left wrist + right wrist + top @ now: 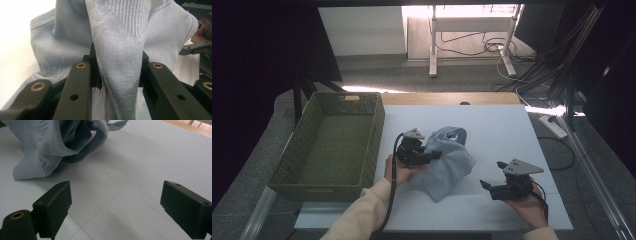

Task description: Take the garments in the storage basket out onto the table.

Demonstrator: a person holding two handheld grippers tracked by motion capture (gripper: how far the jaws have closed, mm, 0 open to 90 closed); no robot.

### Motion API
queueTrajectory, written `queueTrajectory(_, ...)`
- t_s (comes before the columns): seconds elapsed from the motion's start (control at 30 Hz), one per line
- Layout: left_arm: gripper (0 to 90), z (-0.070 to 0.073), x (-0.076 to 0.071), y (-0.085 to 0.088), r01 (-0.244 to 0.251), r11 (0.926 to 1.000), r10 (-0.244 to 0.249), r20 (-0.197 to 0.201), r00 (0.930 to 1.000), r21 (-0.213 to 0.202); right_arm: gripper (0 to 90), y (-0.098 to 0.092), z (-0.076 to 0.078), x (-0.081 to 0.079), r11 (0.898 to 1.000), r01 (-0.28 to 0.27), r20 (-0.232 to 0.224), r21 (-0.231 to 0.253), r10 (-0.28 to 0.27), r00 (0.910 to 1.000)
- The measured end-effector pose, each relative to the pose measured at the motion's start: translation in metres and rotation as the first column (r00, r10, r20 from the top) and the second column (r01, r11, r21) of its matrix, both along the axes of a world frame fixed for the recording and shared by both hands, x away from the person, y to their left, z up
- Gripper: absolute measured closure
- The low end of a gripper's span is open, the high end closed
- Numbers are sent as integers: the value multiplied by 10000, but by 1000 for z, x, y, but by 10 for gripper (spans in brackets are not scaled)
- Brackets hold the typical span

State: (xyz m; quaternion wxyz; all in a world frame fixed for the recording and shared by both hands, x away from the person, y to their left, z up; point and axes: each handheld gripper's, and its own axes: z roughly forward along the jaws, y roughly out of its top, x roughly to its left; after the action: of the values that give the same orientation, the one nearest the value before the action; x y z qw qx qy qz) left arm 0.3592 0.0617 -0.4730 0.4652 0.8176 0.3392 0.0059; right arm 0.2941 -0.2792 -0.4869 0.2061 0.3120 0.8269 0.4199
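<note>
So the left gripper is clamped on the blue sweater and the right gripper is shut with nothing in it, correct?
Not quite. The right gripper is open: in the right gripper view its jaws stand wide apart over the bare table. The left gripper is indeed clamped on the blue sweater.

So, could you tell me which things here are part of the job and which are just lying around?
In the job:
- light blue knitted garment, a fold clamped in the left gripper
- right gripper, open, apart from the garment
- green woven basket, probably its destination

Lying about:
- power strip and cables on the floor
- white table frame beyond
</note>
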Motion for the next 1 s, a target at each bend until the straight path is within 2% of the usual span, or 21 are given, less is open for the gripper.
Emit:
queueTrajectory(0.33,635,-3,3,-1,-87,9999,88,-129,9999,108,106,0,0,0,10000,-32,-37,-74,32,10000)
queueTrajectory(0.37,602,-3,3,-1,-24,9999,26,-191,9998,133,106,0,0,0,10000,-36,-32,-82,36,10000)
queueTrajectory(0.43,497,-2,1,-1,-198,9993,200,-58,9998,331,106,0,0,0,10000,-33,-27,-68,33,10000)
queueTrajectory(0.5,410,1,-1,1,-392,9989,391,19,9992,242,106,0,0,0,10000,-25,-17,-60,25,10000)
queueTrajectory(0.6,343,4,-4,6,-488,9987,485,198,9986,153,105,0,0,0,10000,-11,-45,-63,11,10000)
queueTrajectory(0.77,332,9,-12,17,-412,9991,418,496,9979,-128,106,0,-1,0,10000,-24,-47,-75,24,10000)
queueTrajectory(1.0,330,18,-26,30,-360,9993,363,848,9957,-40,106,1,-1,0,9999,-39,-59,-117,38,10000)
